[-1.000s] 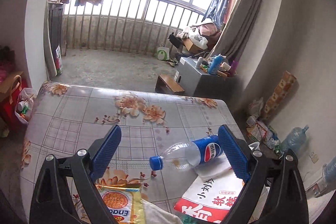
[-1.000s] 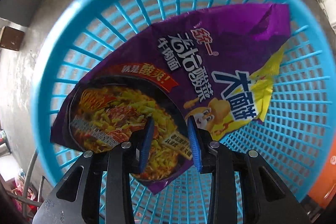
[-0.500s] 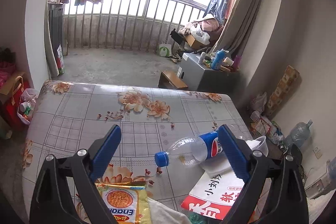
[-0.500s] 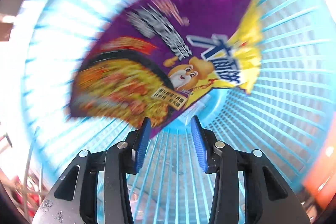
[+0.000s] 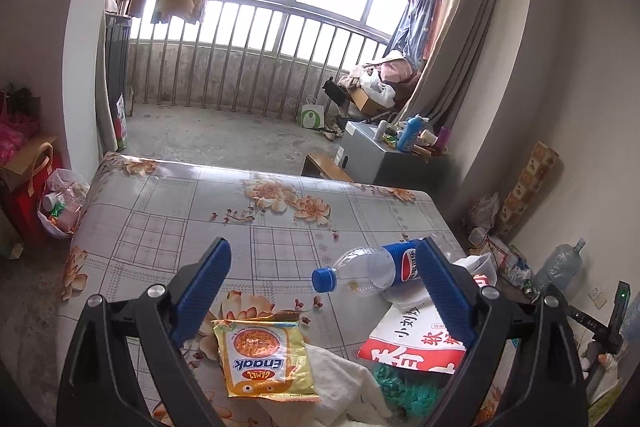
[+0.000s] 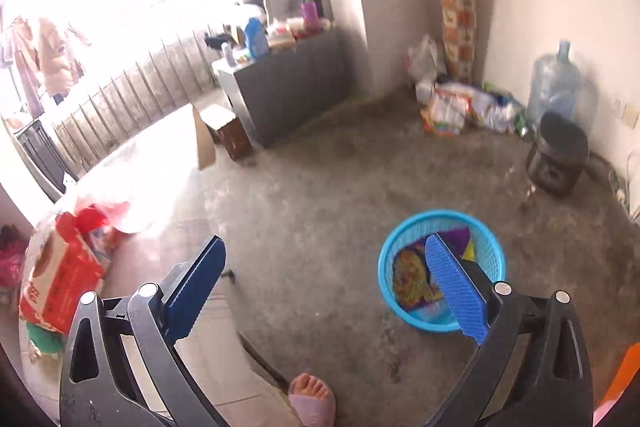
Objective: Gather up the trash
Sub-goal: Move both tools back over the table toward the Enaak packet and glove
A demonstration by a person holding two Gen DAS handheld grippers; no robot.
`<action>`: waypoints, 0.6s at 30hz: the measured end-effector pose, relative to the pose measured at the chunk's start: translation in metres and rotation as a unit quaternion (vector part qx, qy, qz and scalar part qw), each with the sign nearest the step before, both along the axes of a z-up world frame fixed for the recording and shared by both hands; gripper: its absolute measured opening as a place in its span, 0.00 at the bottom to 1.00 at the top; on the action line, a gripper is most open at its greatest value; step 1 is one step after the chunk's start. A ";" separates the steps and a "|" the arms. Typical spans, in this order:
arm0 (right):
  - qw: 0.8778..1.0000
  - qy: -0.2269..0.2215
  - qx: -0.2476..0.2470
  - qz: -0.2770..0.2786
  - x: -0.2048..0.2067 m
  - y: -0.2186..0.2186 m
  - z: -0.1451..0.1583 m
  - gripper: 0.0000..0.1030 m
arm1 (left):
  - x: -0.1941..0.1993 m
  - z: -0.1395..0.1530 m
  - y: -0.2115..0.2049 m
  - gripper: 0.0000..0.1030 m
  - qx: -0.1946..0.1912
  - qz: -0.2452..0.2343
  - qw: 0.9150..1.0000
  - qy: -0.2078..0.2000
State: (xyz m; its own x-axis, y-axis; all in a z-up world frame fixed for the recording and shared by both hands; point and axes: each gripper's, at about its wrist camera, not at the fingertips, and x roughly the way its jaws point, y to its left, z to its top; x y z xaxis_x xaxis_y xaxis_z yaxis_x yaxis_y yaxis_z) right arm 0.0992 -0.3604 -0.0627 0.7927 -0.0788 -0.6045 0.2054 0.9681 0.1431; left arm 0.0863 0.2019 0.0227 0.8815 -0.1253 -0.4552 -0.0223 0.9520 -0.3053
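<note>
Right wrist view: the right claw [image 6: 326, 281] has just been opening and now stands wide, nothing between its jaws — the purple noodle wrapper [image 6: 414, 277] lies in the blue basket [image 6: 400, 311] on the concrete floor [image 6: 340, 187]. Over the desk [image 5: 180, 211], the left claw [image 5: 320, 281] gapes empty — a plastic bottle [image 5: 368, 267] and a yellow snack packet [image 5: 262, 361] lie there.
</note>
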 end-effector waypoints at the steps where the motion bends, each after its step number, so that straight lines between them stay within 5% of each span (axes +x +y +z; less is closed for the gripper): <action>1: 1.000 -0.022 -0.008 0.001 -0.010 0.015 0.012 0.93 | -0.005 0.000 0.003 0.88 -0.003 0.001 1.000 -0.001; 6: 0.987 -0.127 0.042 0.093 -0.018 0.084 0.066 0.93 | -0.024 -0.011 0.014 0.88 -0.014 -0.004 1.000 0.019; 9: 0.969 -0.145 0.067 0.186 -0.013 0.132 0.080 0.93 | -0.030 -0.029 0.020 0.88 -0.027 -0.005 0.998 0.051; 13: 0.939 -0.105 0.093 0.314 0.003 0.209 0.073 0.81 | -0.035 -0.055 0.027 0.87 -0.055 -0.013 0.994 0.091; 18: 0.908 -0.048 0.054 0.412 0.004 0.290 0.055 0.69 | -0.039 -0.085 0.044 0.76 -0.098 -0.011 0.987 0.130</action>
State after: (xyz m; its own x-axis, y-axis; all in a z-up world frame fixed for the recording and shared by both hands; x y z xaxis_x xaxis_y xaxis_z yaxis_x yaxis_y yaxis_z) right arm 0.1032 -0.0703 -0.0080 0.6048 0.6211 -0.4985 -0.6018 0.7664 0.2246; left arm 0.0469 0.2461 -0.0627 0.7340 -0.2523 -0.6306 -0.1035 0.8761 -0.4709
